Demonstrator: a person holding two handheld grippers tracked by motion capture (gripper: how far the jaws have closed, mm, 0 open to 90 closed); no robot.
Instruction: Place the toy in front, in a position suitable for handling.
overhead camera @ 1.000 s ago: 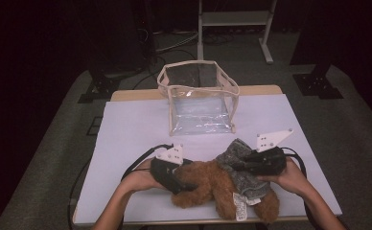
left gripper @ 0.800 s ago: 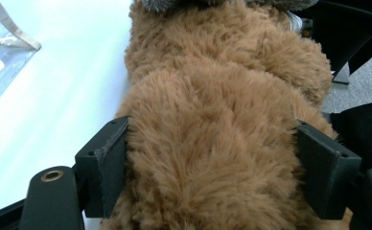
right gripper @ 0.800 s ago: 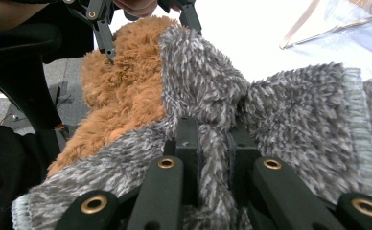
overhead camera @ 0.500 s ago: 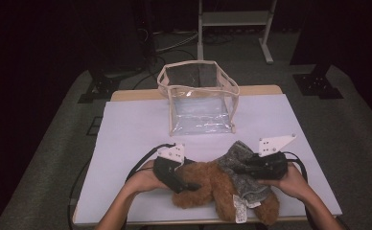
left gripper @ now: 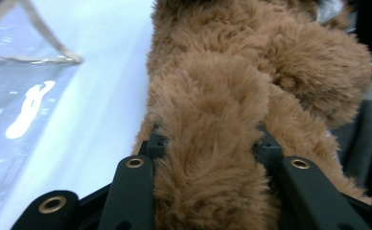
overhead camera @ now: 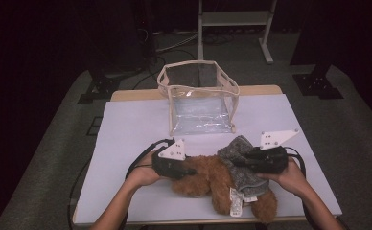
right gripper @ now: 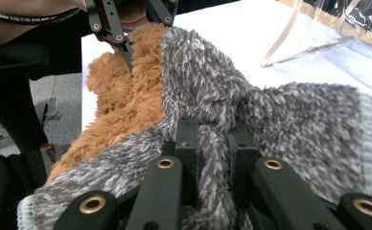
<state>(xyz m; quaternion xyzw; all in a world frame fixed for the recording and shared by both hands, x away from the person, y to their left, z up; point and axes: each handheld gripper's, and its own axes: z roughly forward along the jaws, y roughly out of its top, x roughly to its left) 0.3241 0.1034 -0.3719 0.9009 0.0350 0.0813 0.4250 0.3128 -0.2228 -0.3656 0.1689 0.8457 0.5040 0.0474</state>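
**Both grippers clamped on the plush bear near the table's front edge**

The bear [overhead camera: 213, 184] lies low in the middle of the high view, on the white table [overhead camera: 126, 139], with a grey knit garment [overhead camera: 244, 163] wrapped round its right-hand part and a white tag hanging near the bottom of the frame.

The left gripper [overhead camera: 186, 171] comes in from the lower left. Its jaws have just been closing, and in the left gripper view they sit pressed into a thick roll of brown fur [left gripper: 208, 124] from both sides, the pile bulging up between them. So it has a firm hold of the bear's bare, furry end. That grip looks meant to anchor the toy so it cannot slide.

The right gripper [overhead camera: 239, 162] reaches in from the lower right. In the right gripper view its jaws are drawn close together with a fold of the grey garment [right gripper: 213, 143] pinched between them; the brown fur shows to the upper left of that fold, not in the jaws. Holding cloth alone, rather than cloth and body together, suggests the garment is to be pulled along or off the bear while the other hand resists.

A clear bag [overhead camera: 201, 98] stands open-topped in the upper middle of the high view, well apart from the bear, likely where things are to go.
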